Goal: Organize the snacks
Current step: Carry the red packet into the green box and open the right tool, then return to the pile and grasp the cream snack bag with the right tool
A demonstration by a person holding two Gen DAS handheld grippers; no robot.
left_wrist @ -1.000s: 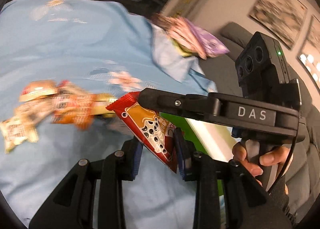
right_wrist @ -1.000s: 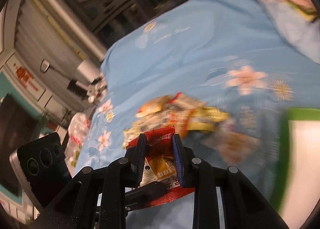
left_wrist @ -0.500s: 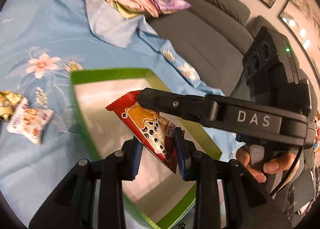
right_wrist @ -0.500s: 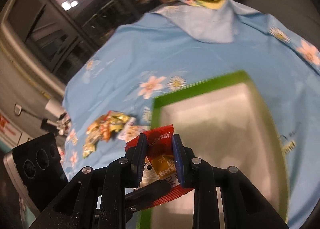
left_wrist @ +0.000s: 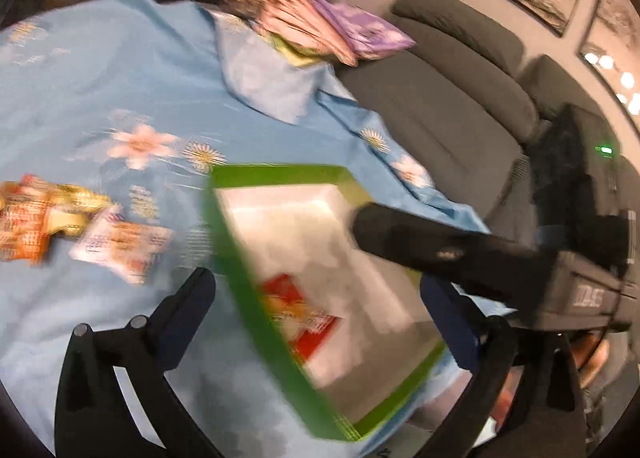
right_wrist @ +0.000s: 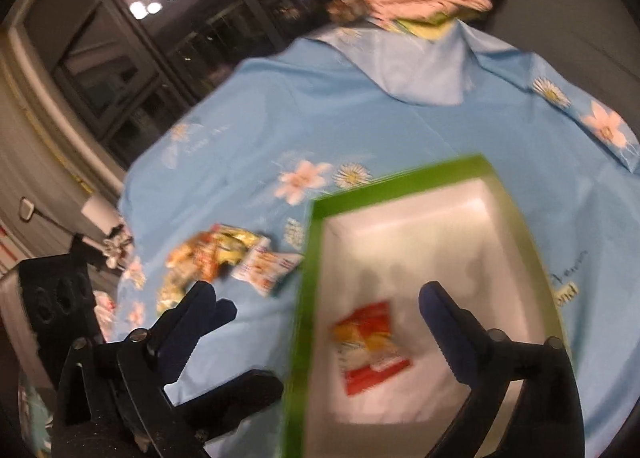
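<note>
Hovering above a green-rimmed white tray [left_wrist: 236, 254], the left gripper [left_wrist: 316, 294] has just sprung wide open, nothing between its fingers; a red snack packet [left_wrist: 304, 318] lies inside the tray, lower centre of the left wrist view. The right gripper [right_wrist: 316, 302] has likewise just opened fully and is empty, over the same packet. Loose snack packets [right_wrist: 224, 254] lie at centre left on the blue floral cloth [right_wrist: 340, 114], beside the tray.
</note>
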